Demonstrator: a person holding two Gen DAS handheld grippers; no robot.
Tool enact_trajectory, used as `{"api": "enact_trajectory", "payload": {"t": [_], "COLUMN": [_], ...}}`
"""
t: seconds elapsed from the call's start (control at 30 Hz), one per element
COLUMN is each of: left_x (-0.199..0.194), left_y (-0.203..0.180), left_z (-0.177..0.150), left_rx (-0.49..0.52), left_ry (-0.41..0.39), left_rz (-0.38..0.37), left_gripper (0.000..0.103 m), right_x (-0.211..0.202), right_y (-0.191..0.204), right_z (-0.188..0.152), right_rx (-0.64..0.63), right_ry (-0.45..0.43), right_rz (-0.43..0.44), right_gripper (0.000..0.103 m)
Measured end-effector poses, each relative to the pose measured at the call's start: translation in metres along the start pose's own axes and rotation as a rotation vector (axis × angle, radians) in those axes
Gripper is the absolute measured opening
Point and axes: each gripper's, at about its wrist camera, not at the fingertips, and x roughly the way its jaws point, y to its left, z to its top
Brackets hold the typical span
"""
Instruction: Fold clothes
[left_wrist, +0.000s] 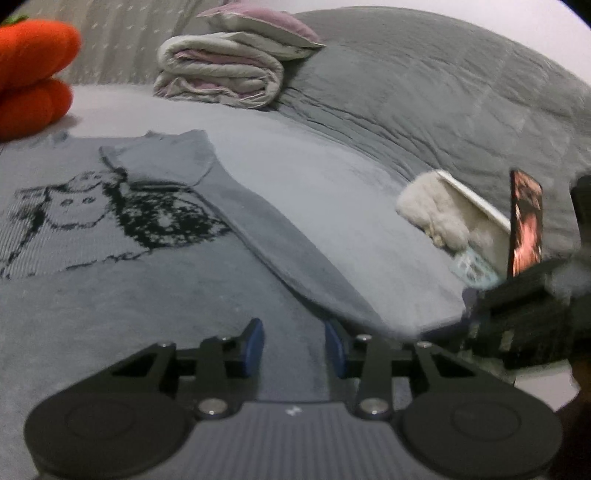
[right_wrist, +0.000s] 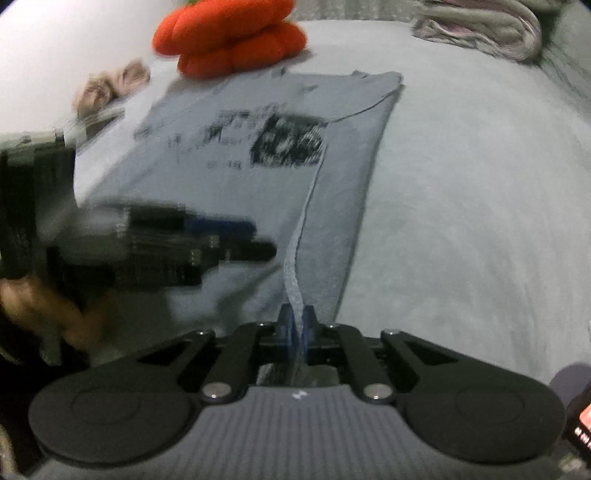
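Observation:
A grey T-shirt (left_wrist: 110, 295) with a black print lies flat on the bed, its right side folded inward in a long strip (left_wrist: 280, 240). My left gripper (left_wrist: 293, 345) hovers low over the shirt's lower part, jaws apart, with nothing pinched between the blue pads (left_wrist: 255, 343). In the right wrist view the same T-shirt (right_wrist: 229, 155) spreads ahead. My right gripper (right_wrist: 297, 328) is shut on the folded edge of the shirt, and a ridge of cloth rises from it. The left gripper (right_wrist: 221, 236) shows there blurred at the left, held by a hand (right_wrist: 40, 306).
An orange plush cushion (left_wrist: 33, 70) sits by the shirt's collar. A folded pale quilt (left_wrist: 221, 70) and a grey duvet (left_wrist: 443, 96) fill the far side. At the right stand a phone (left_wrist: 526, 225) and a white fluffy item (left_wrist: 432, 210). Bare sheet (right_wrist: 461, 203) lies right of the shirt.

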Motion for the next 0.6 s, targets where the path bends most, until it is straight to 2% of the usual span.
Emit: {"api": "enact_trajectory", "payload": {"t": [0.1,0.23,0.37,0.43,0.53,0.6], "left_x": [-0.001,-0.006,-0.018,-0.025,-0.038,-0.045], "left_y": [-0.013,-0.039,-0.055,-0.054,-0.048,-0.047], "left_z": [-0.007,-0.022,-0.035,-0.036,-0.039,-0.042], "left_rx": [0.076,0.231,0.342,0.357,0.347,0.347], "left_ry": [0.015,0.039,0.065,0.077,0.116,0.129], "left_rz": [-0.034,-0.111,-0.175,-0.204,-0.293,-0.328], "left_gripper": [0.038,0.037,0.037,0.037,0.037,0.041], "right_x": [-0.015,-0.025,-0.021,-0.015,-0.005,0.000], "right_y": [-0.013,-0.019,-0.010,-0.006,-0.003,0.000], "right_z": [0.007,0.017,0.020,0.020,0.018,0.017], "right_rx": [0.091,0.157,0.156,0.136,0.130,0.121], "right_ry": [-0.045,-0.085,-0.074,-0.057,-0.029,-0.014], "right_rz": [0.078,0.175,0.210,0.206,0.208,0.205], "right_gripper": [0.006,0.005,0.004,0.004,0.004,0.004]}}
